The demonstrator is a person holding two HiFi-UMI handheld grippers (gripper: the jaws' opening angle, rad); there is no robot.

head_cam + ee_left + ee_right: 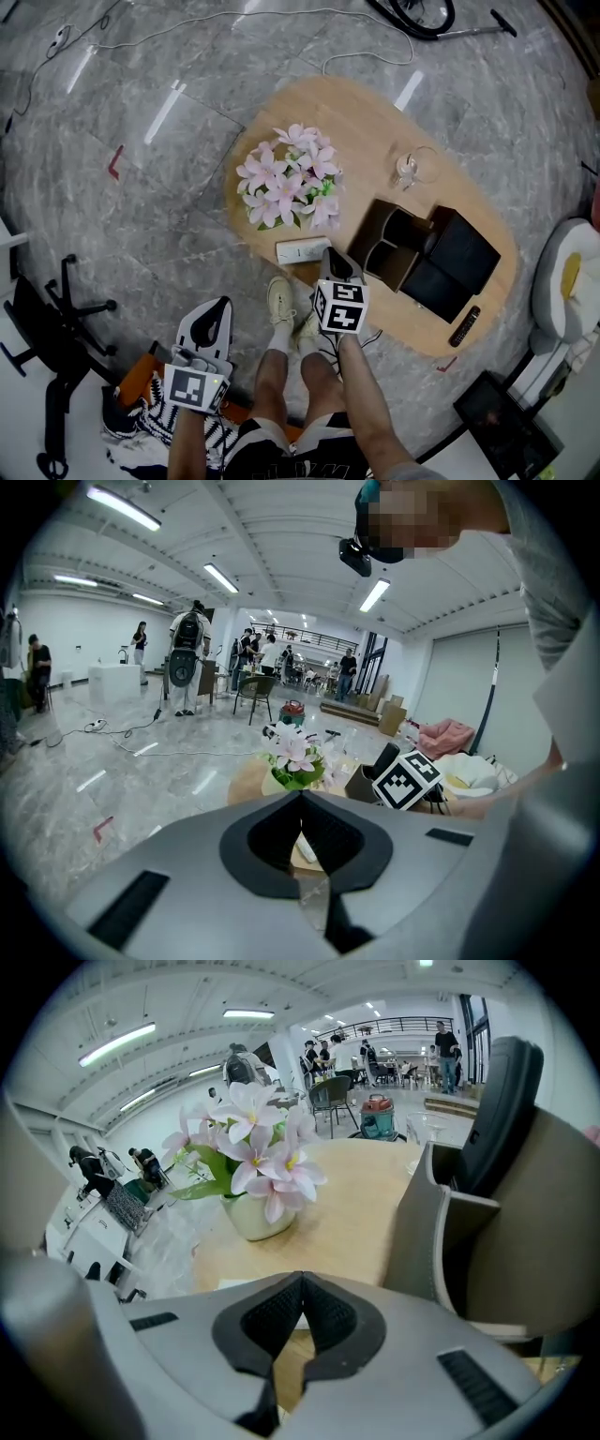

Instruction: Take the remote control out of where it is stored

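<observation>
- The right gripper (300, 1279) was shut and empty; I'd say it needed opening before reaching the black remote (502, 1101) standing ahead-right in the organizer (431, 1232).
- The left gripper (302, 795) hung back, closed, empty.

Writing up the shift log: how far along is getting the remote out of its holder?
Done: a white remote lies flat on the table, outside the holder. In hand: nothing; the right tongs and left tongs are both shut and empty. Left: possibly the dark object standing in the holder, if that is the remote meant.
</observation>
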